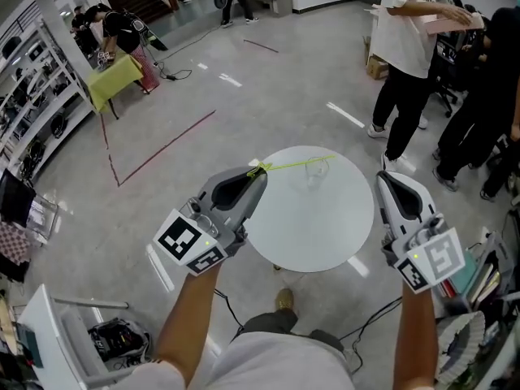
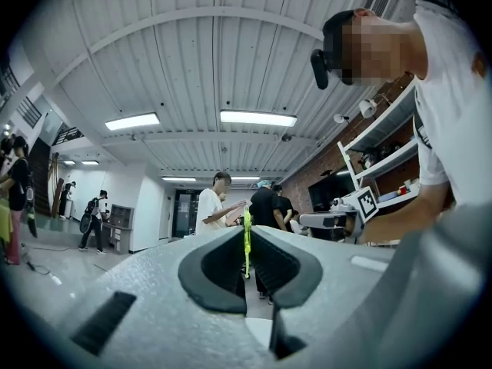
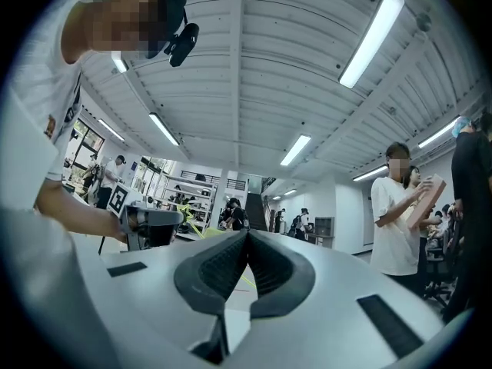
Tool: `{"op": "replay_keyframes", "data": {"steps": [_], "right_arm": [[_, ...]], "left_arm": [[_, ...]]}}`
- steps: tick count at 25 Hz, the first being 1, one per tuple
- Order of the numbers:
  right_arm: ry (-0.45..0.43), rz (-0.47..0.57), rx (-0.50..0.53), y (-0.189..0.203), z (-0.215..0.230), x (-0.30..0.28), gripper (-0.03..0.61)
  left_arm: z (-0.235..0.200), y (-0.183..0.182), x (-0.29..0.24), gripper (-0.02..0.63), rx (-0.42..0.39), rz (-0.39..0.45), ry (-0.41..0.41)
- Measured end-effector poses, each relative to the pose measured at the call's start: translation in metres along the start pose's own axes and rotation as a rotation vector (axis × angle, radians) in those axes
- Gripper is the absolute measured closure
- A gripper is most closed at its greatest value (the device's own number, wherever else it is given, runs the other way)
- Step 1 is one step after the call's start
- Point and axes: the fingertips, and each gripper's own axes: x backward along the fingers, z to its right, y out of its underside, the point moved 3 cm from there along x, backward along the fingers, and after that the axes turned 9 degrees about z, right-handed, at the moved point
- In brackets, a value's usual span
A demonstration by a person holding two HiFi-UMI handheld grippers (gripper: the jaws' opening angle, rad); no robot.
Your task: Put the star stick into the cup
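A thin yellow-green star stick (image 1: 296,164) is held level over the far part of the round white table (image 1: 309,226). My left gripper (image 1: 262,171) is shut on one end of it at the table's left rim. The stick's free end reaches above a small clear cup (image 1: 315,173) that stands on the table. In the left gripper view the stick (image 2: 247,241) stands pinched between the dark pads of my left gripper (image 2: 247,233). My right gripper (image 1: 383,177) hovers at the table's right rim. In its own view my right gripper (image 3: 247,237) is shut with nothing between its pads.
People (image 1: 410,47) stand on the floor beyond the table at the right. A yellow-covered table (image 1: 114,75) and shelves (image 1: 32,96) are at the far left. Red tape lines (image 1: 162,149) mark the floor. Cables (image 1: 236,311) lie near the person's feet.
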Motion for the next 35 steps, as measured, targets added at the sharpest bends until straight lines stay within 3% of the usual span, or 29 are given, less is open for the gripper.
{"op": "replay_keyframes", "data": {"steps": [16,26,35], "right_arm": [[0.047,-0.050,0.028,0.034,0.045,-0.064,0.568],[0.048,-0.085,0.022,0.047,0.069,-0.067,0.568],[0.007,-0.111,-0.001,0.068,0.096,-0.077,0.568]], "left_arm": [[-0.073,0.072,-0.032,0.586,0.017,-0.141,0.070],[-0.080,0.117,-0.052,0.586,0.048,-0.260,0.110],[-0.088,0.159,-0.066,0.586,0.055,-0.383,0.091]]}}
